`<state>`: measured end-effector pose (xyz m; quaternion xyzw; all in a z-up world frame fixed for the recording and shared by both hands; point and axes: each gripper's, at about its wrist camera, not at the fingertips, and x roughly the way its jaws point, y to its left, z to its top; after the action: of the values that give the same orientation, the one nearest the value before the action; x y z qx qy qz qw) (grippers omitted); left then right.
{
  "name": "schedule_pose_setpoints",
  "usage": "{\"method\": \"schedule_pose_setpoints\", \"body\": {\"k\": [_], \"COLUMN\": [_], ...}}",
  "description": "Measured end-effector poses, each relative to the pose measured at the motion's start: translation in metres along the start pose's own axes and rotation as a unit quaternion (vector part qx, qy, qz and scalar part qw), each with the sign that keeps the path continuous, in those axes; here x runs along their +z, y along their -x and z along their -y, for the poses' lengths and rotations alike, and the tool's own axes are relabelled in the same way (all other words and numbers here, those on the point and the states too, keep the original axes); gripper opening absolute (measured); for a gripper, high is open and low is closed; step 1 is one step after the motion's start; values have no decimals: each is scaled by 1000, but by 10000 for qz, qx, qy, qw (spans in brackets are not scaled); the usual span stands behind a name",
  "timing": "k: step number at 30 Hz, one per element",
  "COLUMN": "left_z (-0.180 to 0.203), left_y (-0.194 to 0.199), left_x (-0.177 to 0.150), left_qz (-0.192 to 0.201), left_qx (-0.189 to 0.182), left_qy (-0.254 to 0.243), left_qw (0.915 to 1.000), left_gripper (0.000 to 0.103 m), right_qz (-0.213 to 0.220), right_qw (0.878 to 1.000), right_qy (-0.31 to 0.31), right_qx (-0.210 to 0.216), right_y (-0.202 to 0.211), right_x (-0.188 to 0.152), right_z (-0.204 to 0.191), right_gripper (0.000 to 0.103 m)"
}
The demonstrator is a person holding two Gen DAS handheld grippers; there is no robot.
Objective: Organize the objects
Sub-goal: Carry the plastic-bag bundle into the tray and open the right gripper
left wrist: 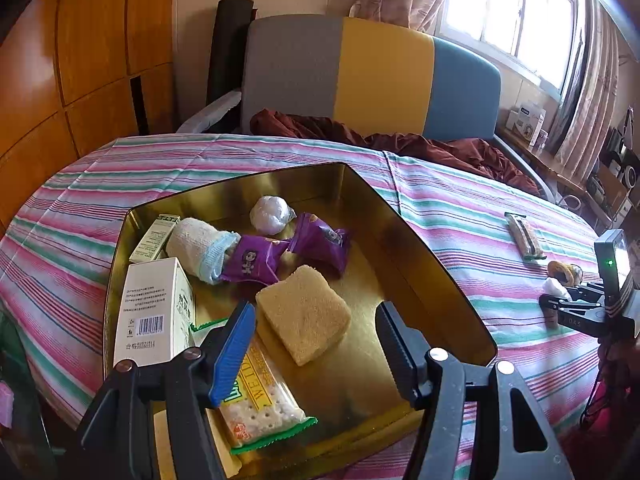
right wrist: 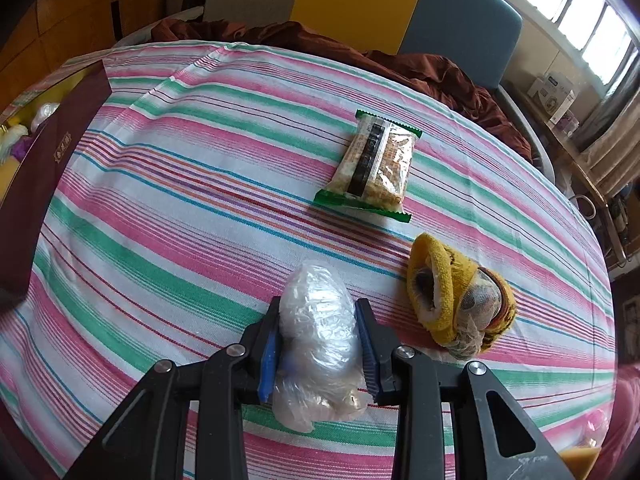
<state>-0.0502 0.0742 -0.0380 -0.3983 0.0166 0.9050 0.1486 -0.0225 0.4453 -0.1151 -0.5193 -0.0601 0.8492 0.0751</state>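
I see a crinkled plastic bundle (right wrist: 318, 344) clamped upright in my right gripper (right wrist: 318, 340); a cracker pack (right wrist: 374, 166) and yellow sock (right wrist: 456, 300) lie flat nearby.

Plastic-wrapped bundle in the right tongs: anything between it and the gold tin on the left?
Nothing visible. The right tongs grip the plastic-wrapped bundle; only bare striped cloth lies toward the gold tin. The snack bar and yellow sock lie off to the other side.
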Motion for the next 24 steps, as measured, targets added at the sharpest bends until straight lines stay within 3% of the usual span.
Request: {"method": "schedule_pose_setpoints", "body": {"k": [7,12,17,24], "left_z": [-9,-25,-41,-54], "left_y": [6,13,19,29], "left_x": [-4,-6,-8,-10], "left_qz": [6,32,48,175], "left_qx": [-32,-22,-33,-82], "left_qy": [70,255,490,615], "left_qw": [10000,9997,9988,9979], "left_gripper": [63,63,63,63], "right_qz": [-83,284,703,1049], "right_qw": [9993,9966,9887,9746], "right_qy": [-331,-529,-510,84], "right_qx": [171,557,1220,1976], "right_y": [2,28,61,90], "right_x": [5,16,39,74], "right_z": [5,-15,-57,-148], "right_gripper": [35,35,35,37]}}
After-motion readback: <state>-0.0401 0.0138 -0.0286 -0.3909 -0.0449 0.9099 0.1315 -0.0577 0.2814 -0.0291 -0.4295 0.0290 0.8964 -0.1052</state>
